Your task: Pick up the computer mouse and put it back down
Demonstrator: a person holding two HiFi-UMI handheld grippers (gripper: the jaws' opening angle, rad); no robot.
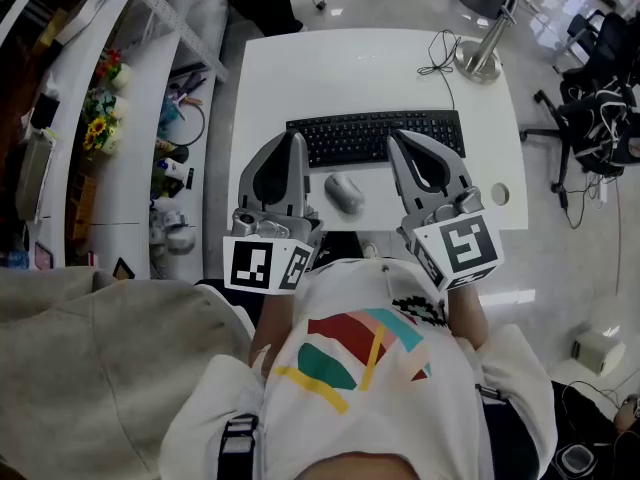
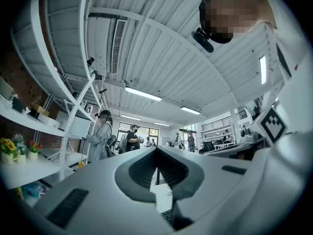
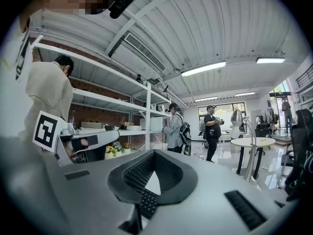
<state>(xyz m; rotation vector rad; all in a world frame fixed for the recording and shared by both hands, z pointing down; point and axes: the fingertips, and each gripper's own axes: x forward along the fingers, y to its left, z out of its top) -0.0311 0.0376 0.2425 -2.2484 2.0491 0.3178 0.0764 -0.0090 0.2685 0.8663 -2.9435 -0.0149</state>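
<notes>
The grey computer mouse (image 1: 345, 191) lies on the white table (image 1: 340, 68), just on the near side of the black keyboard (image 1: 375, 135) and close to the table's near edge. It sits between the 2 grippers, apart from both. The left gripper (image 1: 297, 138) and right gripper (image 1: 395, 140) hover over that edge, each with jaws pressed together on nothing.

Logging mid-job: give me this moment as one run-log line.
left gripper: shut, empty | right gripper: shut, empty | mouse: on table, not held | keyboard: beyond mouse
</notes>
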